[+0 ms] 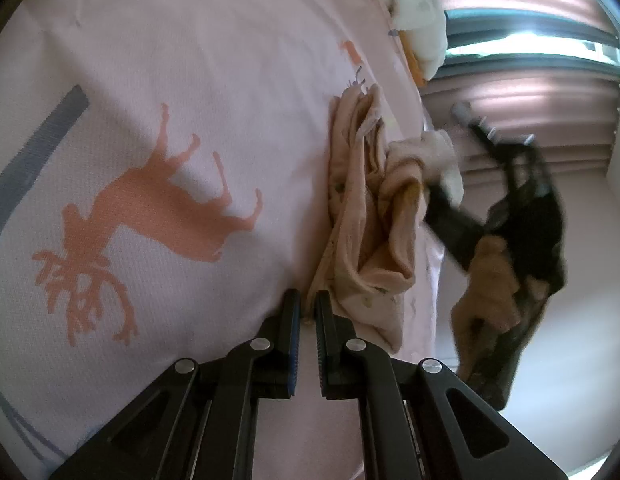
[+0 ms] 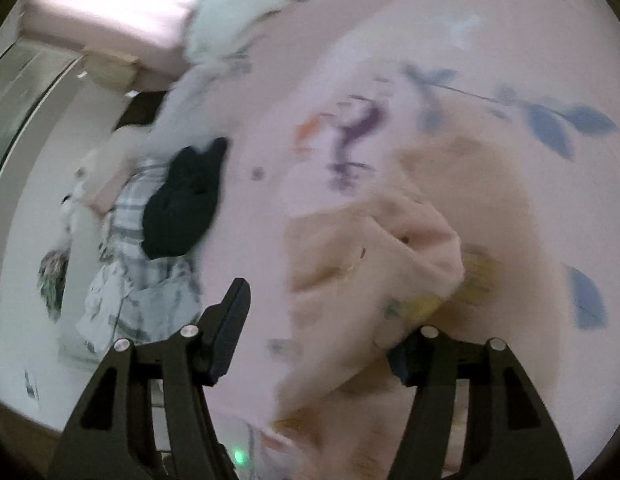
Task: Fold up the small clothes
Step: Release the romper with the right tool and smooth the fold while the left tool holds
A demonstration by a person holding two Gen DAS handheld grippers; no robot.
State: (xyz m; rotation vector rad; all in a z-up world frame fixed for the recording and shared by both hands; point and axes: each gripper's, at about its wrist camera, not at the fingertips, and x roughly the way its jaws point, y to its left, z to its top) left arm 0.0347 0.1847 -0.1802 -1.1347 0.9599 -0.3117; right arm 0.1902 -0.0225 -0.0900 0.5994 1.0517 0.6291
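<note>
A small peach garment [image 1: 362,216] lies bunched on the pink bed sheet [image 1: 190,80]. My left gripper [image 1: 308,308] is shut on its near edge, jaws almost together with cloth between them. My right gripper [image 1: 450,220] shows blurred at the garment's far end, with the person's hand behind it. In the right wrist view the same peach garment [image 2: 374,256] hangs blurred in front of my right gripper [image 2: 322,320], whose jaws stand wide apart; the cloth covers the right finger [image 2: 406,360].
A white and orange pile [image 1: 420,12] lies at the sheet's far edge. A black garment [image 2: 182,204] and plaid clothes [image 2: 138,280] lie to the left. The sheet carries a deer print [image 1: 150,224].
</note>
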